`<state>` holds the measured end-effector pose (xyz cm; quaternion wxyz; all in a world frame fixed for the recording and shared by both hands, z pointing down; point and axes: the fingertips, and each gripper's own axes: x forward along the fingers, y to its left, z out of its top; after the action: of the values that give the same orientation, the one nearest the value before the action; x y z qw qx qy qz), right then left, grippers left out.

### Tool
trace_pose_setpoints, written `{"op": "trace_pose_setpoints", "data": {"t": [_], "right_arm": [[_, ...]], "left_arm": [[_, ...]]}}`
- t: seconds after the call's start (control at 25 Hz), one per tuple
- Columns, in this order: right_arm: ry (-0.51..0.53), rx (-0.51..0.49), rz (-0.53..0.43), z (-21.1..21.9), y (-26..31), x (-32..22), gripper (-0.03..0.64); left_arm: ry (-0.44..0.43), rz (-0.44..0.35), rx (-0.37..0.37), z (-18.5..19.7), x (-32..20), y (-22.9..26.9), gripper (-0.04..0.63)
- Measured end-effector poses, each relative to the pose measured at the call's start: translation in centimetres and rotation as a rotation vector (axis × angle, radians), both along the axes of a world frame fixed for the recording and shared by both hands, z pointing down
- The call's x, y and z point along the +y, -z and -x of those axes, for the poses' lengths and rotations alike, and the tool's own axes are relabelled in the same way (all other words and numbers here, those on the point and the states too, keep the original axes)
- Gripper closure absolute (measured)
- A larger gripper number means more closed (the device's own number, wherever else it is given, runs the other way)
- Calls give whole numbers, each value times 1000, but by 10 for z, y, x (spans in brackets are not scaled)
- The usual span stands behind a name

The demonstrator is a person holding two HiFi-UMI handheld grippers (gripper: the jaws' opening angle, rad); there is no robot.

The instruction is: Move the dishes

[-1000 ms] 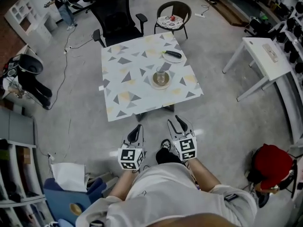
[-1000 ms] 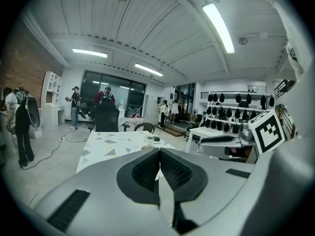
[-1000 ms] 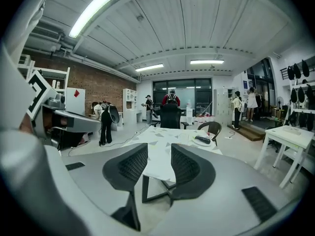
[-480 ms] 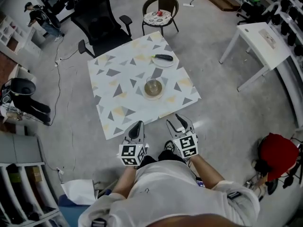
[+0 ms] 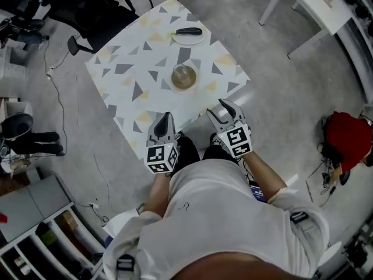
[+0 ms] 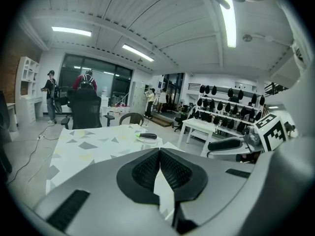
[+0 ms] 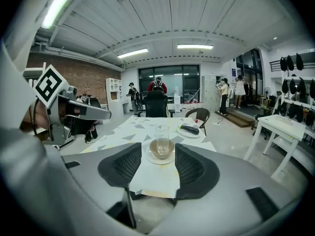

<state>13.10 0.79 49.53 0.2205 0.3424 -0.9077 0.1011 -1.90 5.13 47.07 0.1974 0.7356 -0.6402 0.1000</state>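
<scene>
Brown bowl (image 5: 184, 77) beyond just-opening right gripper (image 5: 217, 108)

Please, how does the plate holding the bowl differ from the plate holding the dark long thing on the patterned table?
The near plate carries a brown bowl with a clear glass standing in it. The far plate carries only one dark long item, lying flat. The near plate stands further in from the table's edges, while the far plate sits close to the far edge. Both are pale and round, and both rest on the patterned table.
</scene>
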Motion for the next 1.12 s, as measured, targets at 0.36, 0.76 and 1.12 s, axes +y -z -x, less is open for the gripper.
{"op": "trace_pose_setpoints", "data": {"t": [0.36,0.76,1.12], "right_arm": [[-134,55,47,70,-9,-2,390],[-86,130,39,93,-46,-47,371],[91,128,78,116,-85,-105,342]], "left_arm": [[-269,36,-1,50,-49,-29,575],[-280,165,23,78,-70,-87,575],[-141,227,-63,103,-86,-102,575]]}}
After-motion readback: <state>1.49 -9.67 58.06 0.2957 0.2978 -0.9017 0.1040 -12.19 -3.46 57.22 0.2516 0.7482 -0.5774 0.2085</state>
